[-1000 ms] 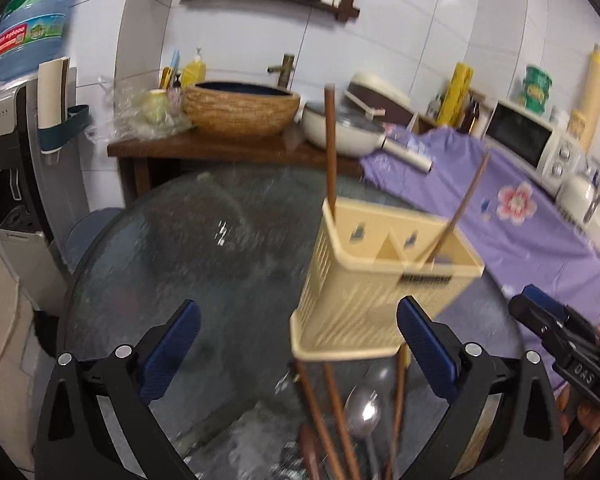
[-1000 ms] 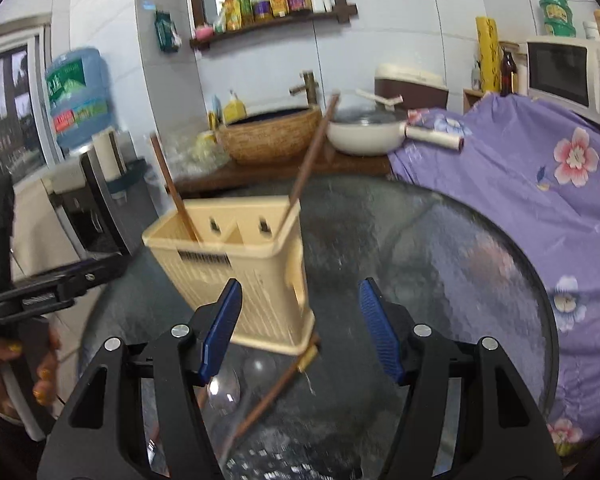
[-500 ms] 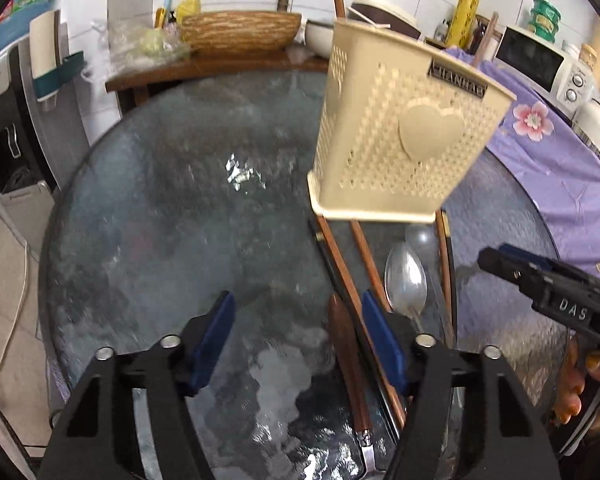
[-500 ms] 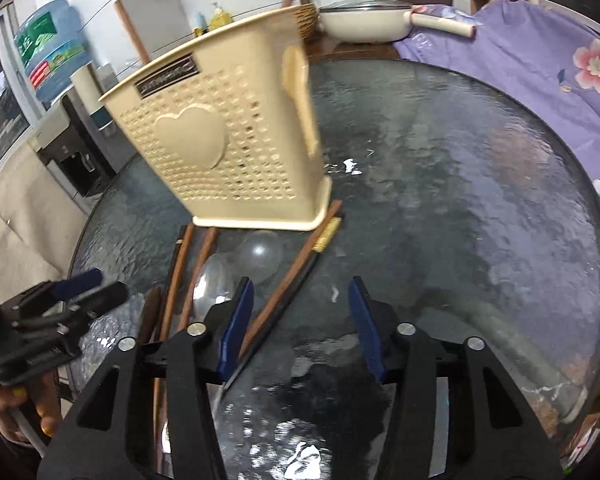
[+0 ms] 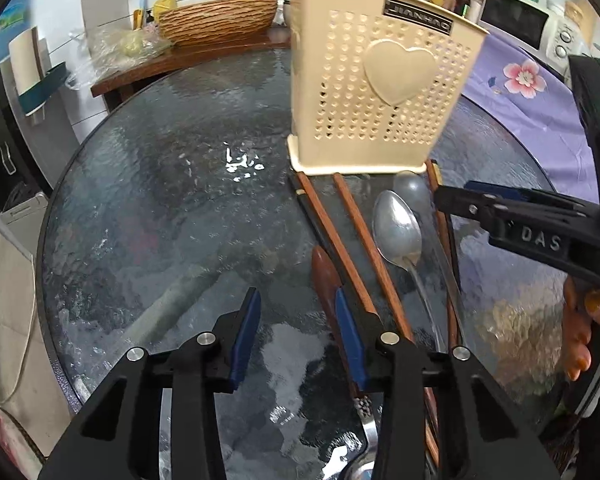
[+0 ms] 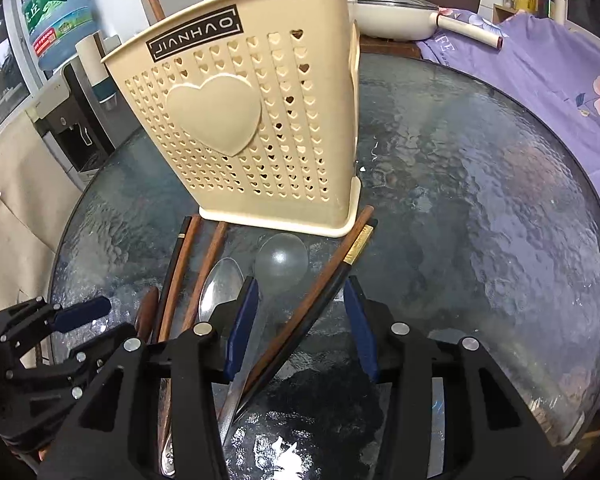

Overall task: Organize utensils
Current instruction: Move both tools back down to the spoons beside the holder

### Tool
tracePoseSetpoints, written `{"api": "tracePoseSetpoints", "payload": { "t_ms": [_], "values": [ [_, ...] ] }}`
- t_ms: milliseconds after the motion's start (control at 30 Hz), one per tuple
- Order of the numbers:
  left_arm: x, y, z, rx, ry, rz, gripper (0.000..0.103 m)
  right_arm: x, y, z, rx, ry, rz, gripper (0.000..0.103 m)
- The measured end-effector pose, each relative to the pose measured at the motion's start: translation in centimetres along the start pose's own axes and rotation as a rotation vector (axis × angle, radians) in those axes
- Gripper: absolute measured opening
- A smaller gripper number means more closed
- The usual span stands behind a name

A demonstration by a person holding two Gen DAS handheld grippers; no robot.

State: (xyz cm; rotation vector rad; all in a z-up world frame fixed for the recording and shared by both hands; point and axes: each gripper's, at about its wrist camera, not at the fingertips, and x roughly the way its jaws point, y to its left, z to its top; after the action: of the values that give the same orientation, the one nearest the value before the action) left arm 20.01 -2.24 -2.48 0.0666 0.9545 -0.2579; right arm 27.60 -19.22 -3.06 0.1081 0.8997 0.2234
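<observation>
A cream perforated utensil holder (image 5: 380,100) (image 6: 252,128) stands on the round glass table (image 5: 160,200) (image 6: 480,220) with brown sticks rising from it. In front of it lie a metal spoon (image 5: 396,228) (image 6: 220,288), a clear plastic spoon (image 6: 282,260), a wooden spoon (image 5: 324,276) and several chopsticks (image 5: 360,240) (image 6: 328,280). My left gripper (image 5: 298,336) hangs low over the glass, jaws closing, with only bare glass between them and the wooden spoon under its right finger. My right gripper (image 6: 300,328) is closing around a dark chopstick pair and the clear spoon's handle, pads apart from them.
A purple flowered cloth (image 5: 532,92) (image 6: 560,72) covers the counter on the right. A woven basin (image 5: 216,20) and a white pan (image 6: 392,16) stand behind the table. A water dispenser (image 6: 56,12) is at the left. A person's hand (image 5: 580,332) holds the right gripper (image 5: 460,200).
Both grippers have sunk towards the table and tipped downward, so the utensils in front of the holder now fill the views. Both pairs of jaws have narrowed, the left far more.
</observation>
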Motion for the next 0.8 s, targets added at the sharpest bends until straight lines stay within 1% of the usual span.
{"api": "tracePoseSetpoints", "payload": {
  "t_ms": [67, 233, 267, 400, 533, 667, 800],
  "values": [
    [-0.1, -0.1, -0.1, -0.007, 0.009, -0.02, 0.038, 0.0, 0.0, -0.1, -0.001, 0.004, -0.002, 0.045],
    [0.7, -0.8, -0.2, 0.01, 0.028, -0.007, 0.038, 0.1, 0.3, -0.2, -0.014, 0.01, -0.01, 0.045],
    [0.8, -1.0, -0.3, 0.018, 0.03, 0.0, 0.035, 0.1, 0.3, -0.2, -0.018, 0.009, -0.018, 0.045],
    [1.1, -1.5, -0.3, 0.036, 0.027, 0.023, 0.031, 0.4, 0.5, -0.2, -0.023, 0.009, -0.051, 0.045],
    [1.6, -1.5, 0.3, 0.041, 0.024, 0.044, 0.021, 1.0, 1.0, 0.1, -0.037, 0.023, -0.058, 0.045],
    [1.9, -1.0, 0.8, 0.038, 0.022, 0.045, 0.02, 1.5, 2.1, 0.2, -0.092, 0.024, -0.1, 0.044],
    [2.1, -0.4, 1.2, 0.035, 0.016, 0.046, 0.018, 2.2, 2.6, 0.5, -0.11, 0.039, -0.105, 0.044]
  ]
}}
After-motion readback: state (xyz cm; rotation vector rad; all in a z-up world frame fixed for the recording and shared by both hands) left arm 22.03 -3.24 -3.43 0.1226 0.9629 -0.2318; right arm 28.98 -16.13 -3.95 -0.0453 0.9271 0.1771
